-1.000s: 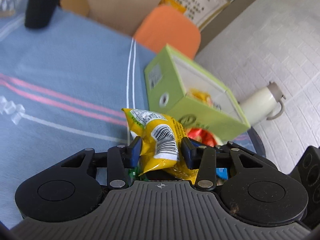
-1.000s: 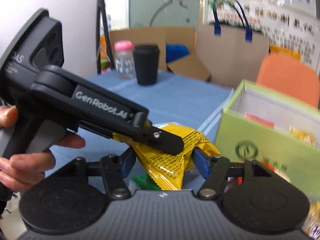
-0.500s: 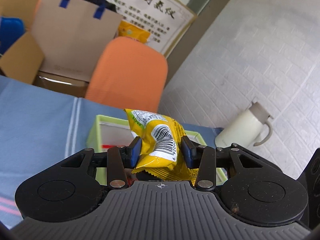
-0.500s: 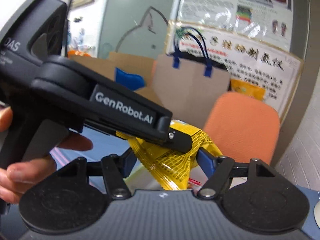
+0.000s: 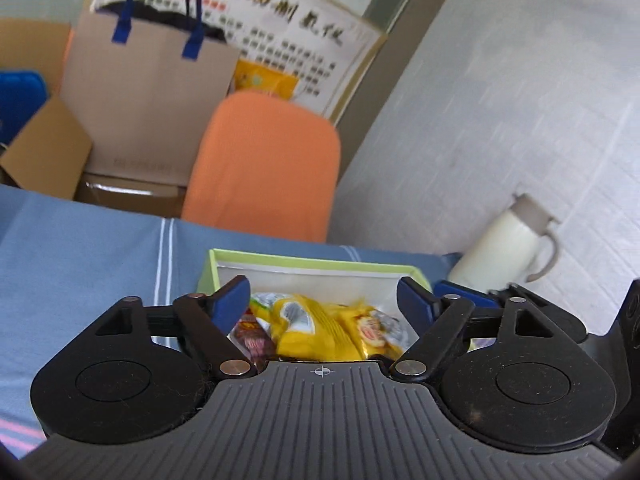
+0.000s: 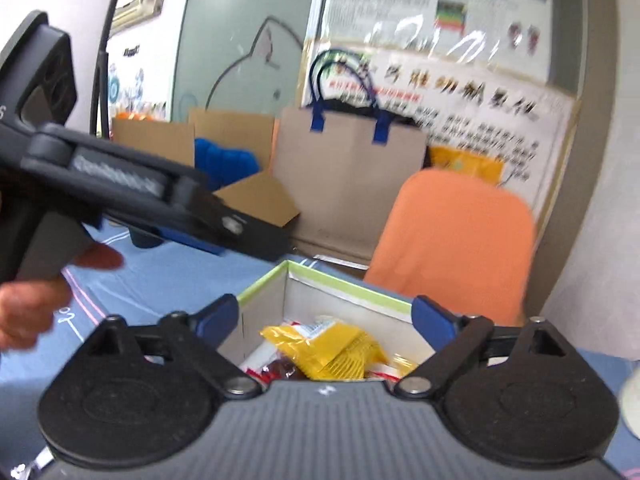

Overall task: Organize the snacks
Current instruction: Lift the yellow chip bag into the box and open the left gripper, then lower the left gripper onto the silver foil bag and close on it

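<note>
snack packets [image 5: 320, 332] in box [image 5: 312, 260] | box on table [image 5: 80, 248] | chair [image 5: 264, 168] behind

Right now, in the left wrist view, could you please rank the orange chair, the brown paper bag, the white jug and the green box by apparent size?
1. orange chair and brown paper bag: alike, unranked
2. green box, partly hidden and nearer
3. white jug

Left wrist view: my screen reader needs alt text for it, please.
The open left tool hovers over a green box holding yellow snack packets on a blue tablecloth. Behind stand an orange chair and white jug.
</note>
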Tool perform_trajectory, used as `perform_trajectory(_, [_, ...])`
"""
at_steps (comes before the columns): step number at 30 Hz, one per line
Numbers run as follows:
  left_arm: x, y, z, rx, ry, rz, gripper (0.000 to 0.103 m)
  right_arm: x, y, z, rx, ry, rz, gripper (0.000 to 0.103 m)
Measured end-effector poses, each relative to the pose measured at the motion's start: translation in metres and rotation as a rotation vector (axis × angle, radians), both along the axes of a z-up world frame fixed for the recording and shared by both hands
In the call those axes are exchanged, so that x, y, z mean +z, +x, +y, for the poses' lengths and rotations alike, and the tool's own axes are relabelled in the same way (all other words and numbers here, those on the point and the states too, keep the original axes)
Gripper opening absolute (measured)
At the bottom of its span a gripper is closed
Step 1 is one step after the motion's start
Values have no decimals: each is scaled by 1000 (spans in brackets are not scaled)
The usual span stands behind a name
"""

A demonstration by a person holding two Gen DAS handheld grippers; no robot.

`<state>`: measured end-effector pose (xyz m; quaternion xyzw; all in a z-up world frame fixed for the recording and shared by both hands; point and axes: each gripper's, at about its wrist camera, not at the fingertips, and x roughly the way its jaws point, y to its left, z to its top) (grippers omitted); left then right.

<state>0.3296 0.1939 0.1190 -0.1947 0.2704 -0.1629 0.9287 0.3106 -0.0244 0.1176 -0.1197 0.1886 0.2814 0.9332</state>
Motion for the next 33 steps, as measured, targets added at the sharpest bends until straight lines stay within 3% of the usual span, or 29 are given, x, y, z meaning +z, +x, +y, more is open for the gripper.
perform_trajectory(5, [-13,-62,6,0,-32,14,69,-21,-75,-9,63,56,53,93])
perform_trajectory(10, [-48,-123,14,37,-57,82,66,-67,-136,1,162,97,263,93])
perform_trajectory(13, [-69,-155,22,120,-56,154,65,-88,-148,8,170,93,343,93])
perform_trajectory(16, [-89,-178,35,146,-134,223,66,-97,-144,14,162,106,384,93])
perform_trajectory(18, [-98,-183,36,139,-168,257,64,-98,-140,18,160,120,398,93])
perform_trajectory(23, [-103,-180,22,84,-156,278,62,-92,-152,24,218,128,393,93])
perform_trajectory(26, [-99,-176,11,58,-101,277,63,-86,-173,20,233,106,363,94])
perform_trajectory(33, [-91,-167,-15,-24,-11,249,66,-84,-211,7,239,137,390,94])
